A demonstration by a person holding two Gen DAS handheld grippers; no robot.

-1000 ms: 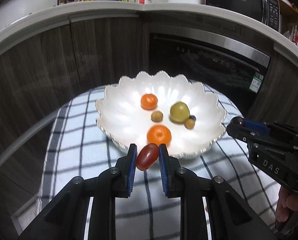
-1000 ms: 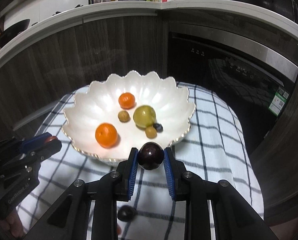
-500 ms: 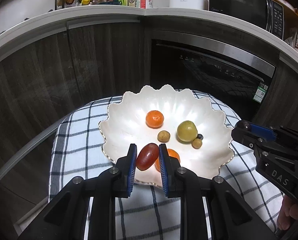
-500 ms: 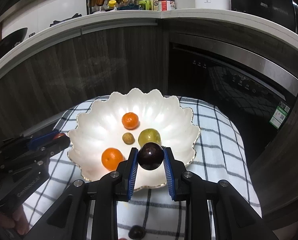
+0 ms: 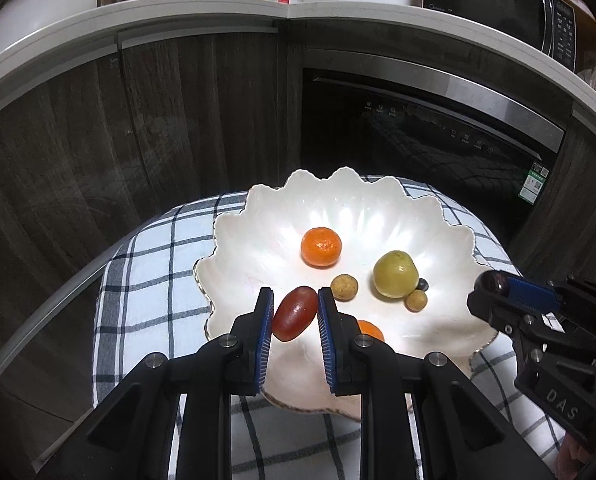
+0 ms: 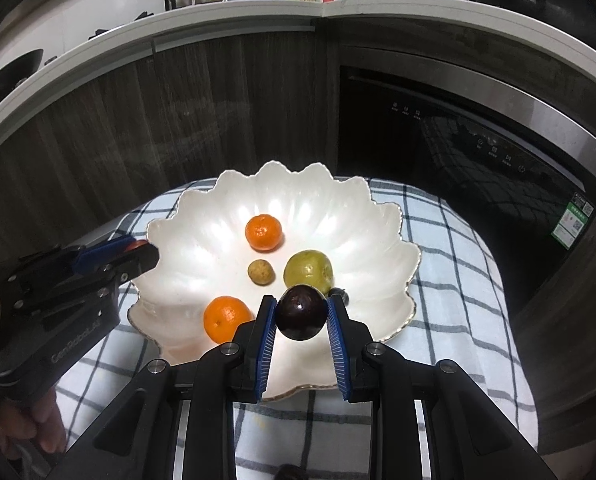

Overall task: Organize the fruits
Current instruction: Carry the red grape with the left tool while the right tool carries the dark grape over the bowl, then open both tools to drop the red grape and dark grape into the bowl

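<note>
My left tongs [image 5: 294, 312] are clamped on an oblong red grape tomato [image 5: 294, 313], which hangs above the 7 o'clock part of the white scalloped ceramic bowl [image 5: 254, 216]. My right tongs [image 6: 301, 312] are clamped on a round dark purple plum [image 6: 301, 312], held above the bowl's 5 o'clock side. The bowl sits on a white cloth with a dark blue check [image 5: 150, 272] that covers the desk. Inside the bowl, in the right wrist view, one orange mandarin [image 6: 263, 232] lies toward 12 o'clock and a second orange mandarin [image 6: 226, 318] toward 7 o'clock. Between them sits a small round tan fruit [image 6: 261, 271], with a yellow-green round fruit [image 6: 308, 273] just beside it at 3 o'clock. In the left wrist view, another small tan fruit [image 5: 416, 300] touches the yellow-green one at 5 o'clock.
</note>
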